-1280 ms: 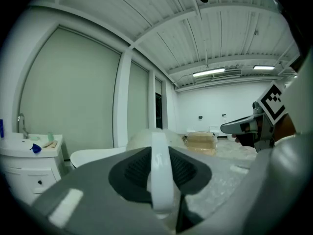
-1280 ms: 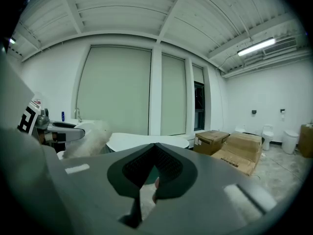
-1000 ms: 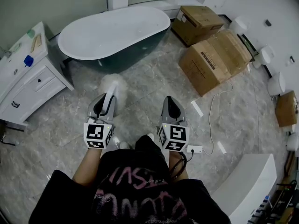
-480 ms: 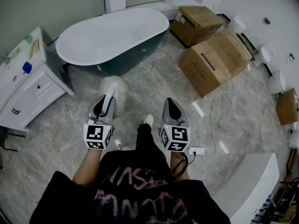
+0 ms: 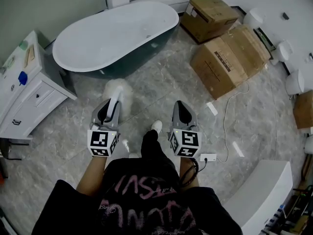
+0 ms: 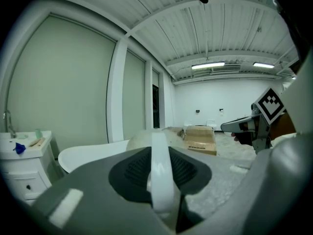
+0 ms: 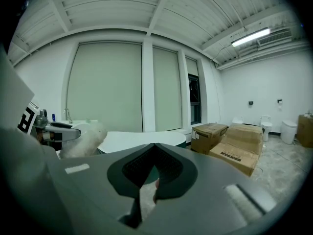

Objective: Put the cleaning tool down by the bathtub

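Note:
The cleaning tool is a white fluffy duster (image 5: 117,90) on a white handle (image 6: 160,177). My left gripper (image 5: 110,106) is shut on that handle, and the fluffy head (image 6: 141,139) sticks out ahead of the jaws, above the floor. The white bathtub (image 5: 113,32) with a dark green outside stands on the floor just beyond the duster, also seen as the bathtub (image 6: 90,154) in the left gripper view. My right gripper (image 5: 180,107) is held level beside the left one, shut with nothing in it. From the right gripper view the duster (image 7: 84,138) shows at left.
Two large cardboard boxes (image 5: 231,58) lie right of the tub. A white vanity cabinet (image 5: 25,89) stands at left. A power strip (image 5: 204,156) with a cable lies by my feet. Toilets (image 5: 293,83) line the right wall. A white block (image 5: 259,190) sits at lower right.
The view has shifted toward the bathtub, which now sits further left and larger. Both grippers keep their pose and the left one still holds the duster.

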`<state>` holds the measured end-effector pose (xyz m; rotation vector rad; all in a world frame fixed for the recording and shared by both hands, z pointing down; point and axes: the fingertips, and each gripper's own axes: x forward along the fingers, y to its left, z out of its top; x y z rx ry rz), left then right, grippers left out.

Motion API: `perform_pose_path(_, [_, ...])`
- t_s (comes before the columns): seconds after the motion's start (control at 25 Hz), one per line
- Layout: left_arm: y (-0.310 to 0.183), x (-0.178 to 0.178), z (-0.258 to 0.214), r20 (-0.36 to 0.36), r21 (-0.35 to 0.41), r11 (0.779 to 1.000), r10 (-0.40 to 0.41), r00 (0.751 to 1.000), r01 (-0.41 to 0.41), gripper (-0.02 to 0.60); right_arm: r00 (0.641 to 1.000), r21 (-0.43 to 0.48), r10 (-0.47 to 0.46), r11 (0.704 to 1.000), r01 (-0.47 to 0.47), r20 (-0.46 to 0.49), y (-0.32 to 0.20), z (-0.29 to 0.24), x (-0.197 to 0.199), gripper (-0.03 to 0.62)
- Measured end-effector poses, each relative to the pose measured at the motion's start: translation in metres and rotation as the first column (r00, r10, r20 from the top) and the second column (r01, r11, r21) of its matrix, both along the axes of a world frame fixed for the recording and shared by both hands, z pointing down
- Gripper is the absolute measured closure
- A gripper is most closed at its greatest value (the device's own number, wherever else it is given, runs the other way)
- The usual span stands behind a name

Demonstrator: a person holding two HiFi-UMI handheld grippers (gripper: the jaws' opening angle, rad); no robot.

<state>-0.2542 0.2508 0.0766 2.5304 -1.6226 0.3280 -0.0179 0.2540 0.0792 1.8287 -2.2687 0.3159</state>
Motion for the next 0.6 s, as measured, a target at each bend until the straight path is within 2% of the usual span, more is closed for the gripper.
perform_pose_path(0.6, [-0.13, 0.07, 0.052, 0.061, -0.12, 0.992, 0.056, 0.997, -0.048, 0.49, 1.0, -0.123, 0.015, 0.992, -0.014, 0.011, -0.133, 0.06, 0.07, 0.582])
